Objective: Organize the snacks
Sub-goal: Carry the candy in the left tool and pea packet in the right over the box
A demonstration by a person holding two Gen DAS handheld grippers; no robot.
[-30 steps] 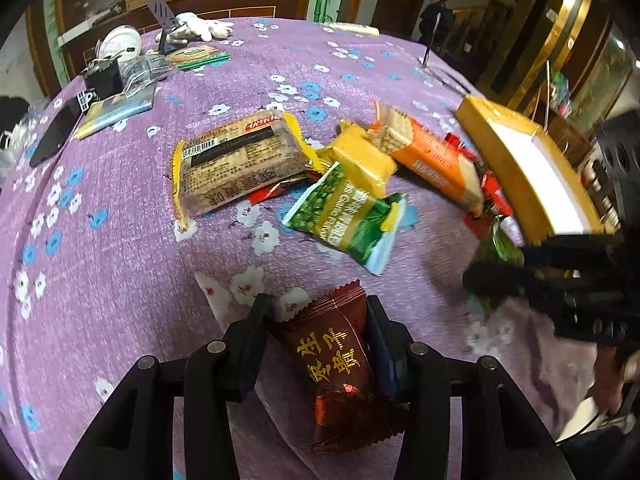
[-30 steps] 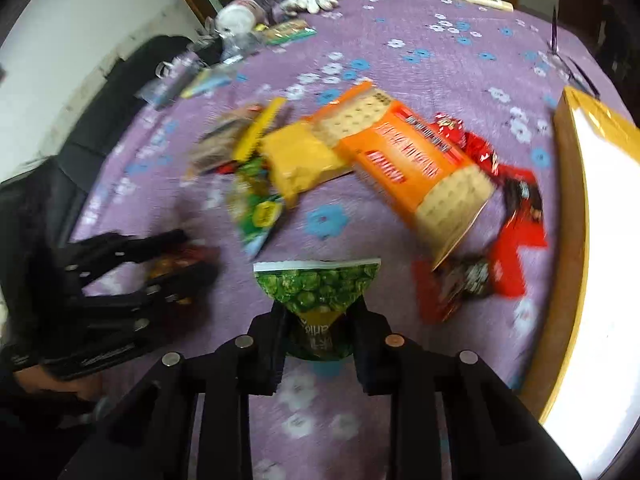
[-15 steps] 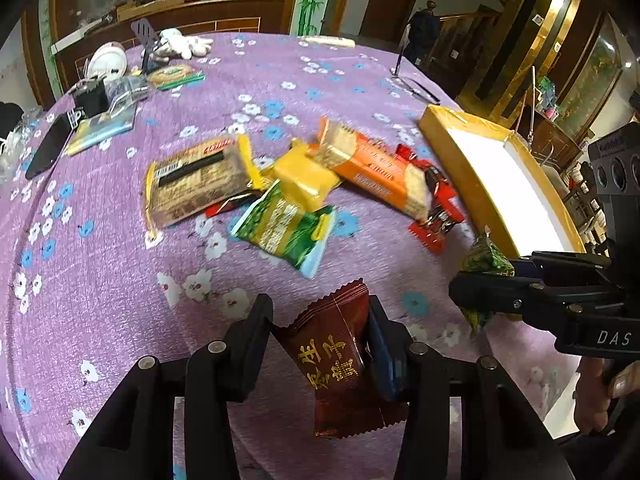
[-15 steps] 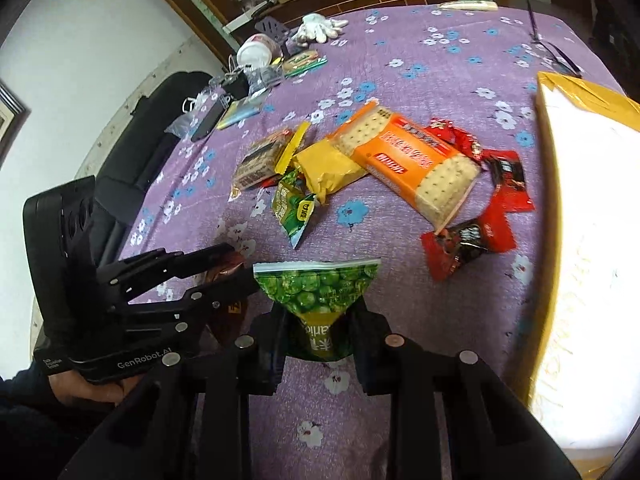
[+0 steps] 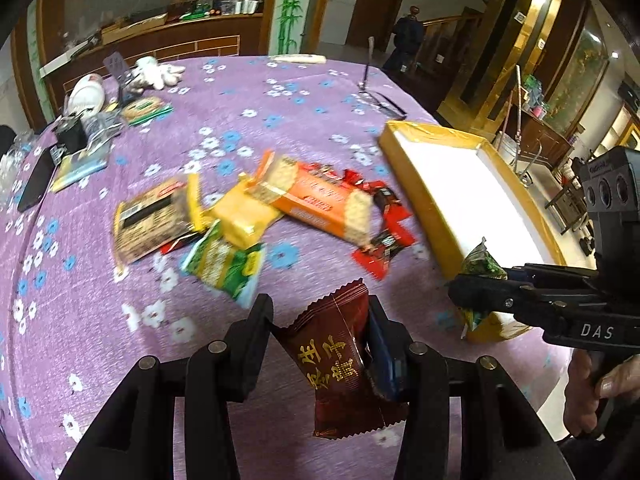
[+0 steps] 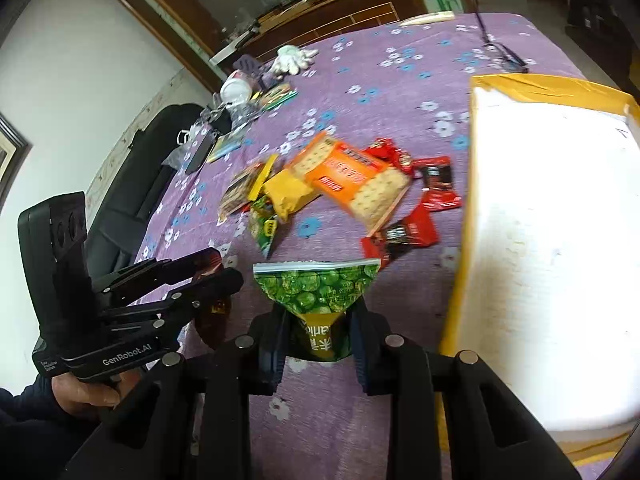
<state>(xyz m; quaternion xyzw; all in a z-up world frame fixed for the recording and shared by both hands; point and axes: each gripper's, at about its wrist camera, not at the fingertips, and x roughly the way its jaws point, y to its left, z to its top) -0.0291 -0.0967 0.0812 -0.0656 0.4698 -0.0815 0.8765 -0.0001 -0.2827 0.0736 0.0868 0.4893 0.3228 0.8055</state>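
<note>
Nearest, the left gripper (image 5: 320, 344) is clamped on a brown packet (image 5: 340, 364), a glossy crinkled foil pillow with gold characters, held up over the counter (image 5: 100, 320). The pads pinch it only near its upper half, and the bottom hangs free; slick foil like that could slide out if the hand tips or jerks.

Beside it on the right, the right gripper (image 6: 320, 320) is pressed together on a green packet (image 6: 316, 288) printed with peas. It is gripped low at a narrow fold, so the wide top fans out above the jaws. That flared edge could catch the box wall on the way in, I think, and twist the packet loose.

The box (image 6: 464, 240) sits just right of it, shallow, yellow cardboard walls, white inside, nothing in it that I can see. It looks light enough that a knock from the gripper might shove it along the purple flowered cloth.

Farther off lies the loose heap: an orange cracker pack (image 5: 320, 200), long and stiff, a soft yellow bag (image 5: 244, 216), a second green bag (image 5: 224, 264), and small red wrappers (image 5: 384, 240). They overlap, so lifting one may drag another.
</note>
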